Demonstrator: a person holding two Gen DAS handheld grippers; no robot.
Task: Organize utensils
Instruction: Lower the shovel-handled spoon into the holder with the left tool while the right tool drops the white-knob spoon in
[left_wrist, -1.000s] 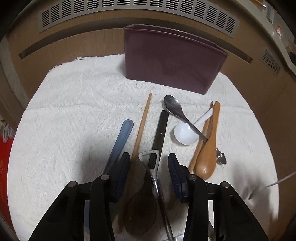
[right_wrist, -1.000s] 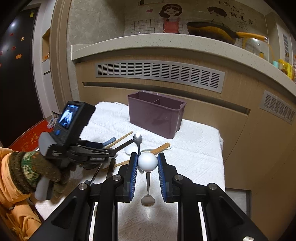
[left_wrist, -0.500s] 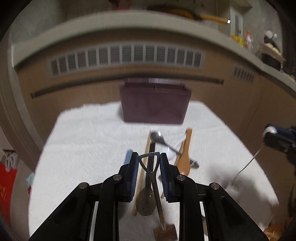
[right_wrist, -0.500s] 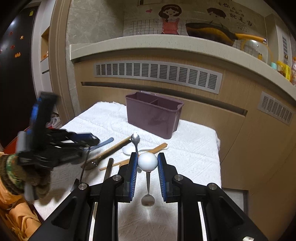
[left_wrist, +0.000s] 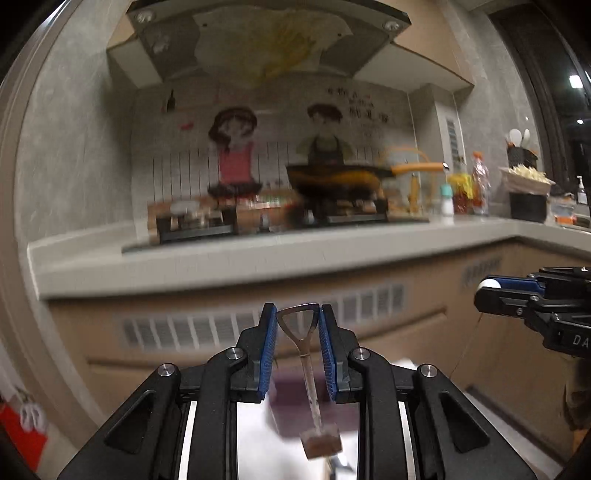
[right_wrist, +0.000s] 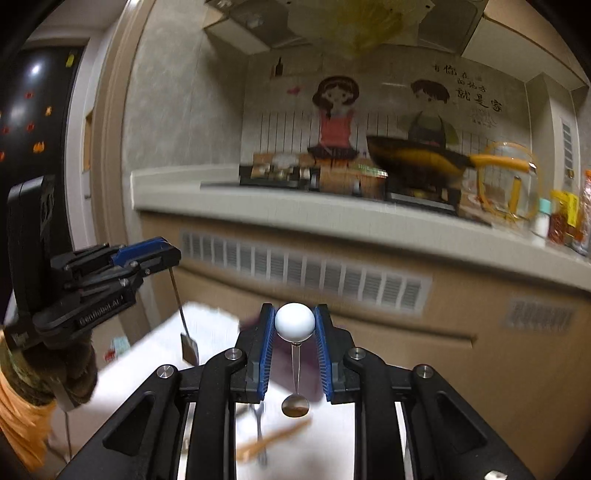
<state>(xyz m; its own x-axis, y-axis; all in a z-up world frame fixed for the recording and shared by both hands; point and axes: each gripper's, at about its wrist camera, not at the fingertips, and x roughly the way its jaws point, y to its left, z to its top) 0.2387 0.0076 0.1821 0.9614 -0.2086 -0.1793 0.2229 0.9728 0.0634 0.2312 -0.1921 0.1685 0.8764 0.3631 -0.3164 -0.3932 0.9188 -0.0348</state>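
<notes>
My left gripper is shut on the triangular handle of a small metal shovel-shaped spoon, which hangs down with its blade low. It is raised well above the table and shows in the right wrist view at the left. My right gripper is shut on the white ball end of a thin metal spoon, whose bowl hangs below. It shows in the left wrist view at the right. The purple utensil bin is blurred below, between the left fingers.
The white cloth-covered table lies low in the frames with a fork and a wooden utensil on it. A kitchen counter with a wok and a vented cabinet front stands behind.
Both grippers have risen and tilted up, so the views now show the counter and wall. The left gripper shut on the shovel spoon and lifted it off the table.
</notes>
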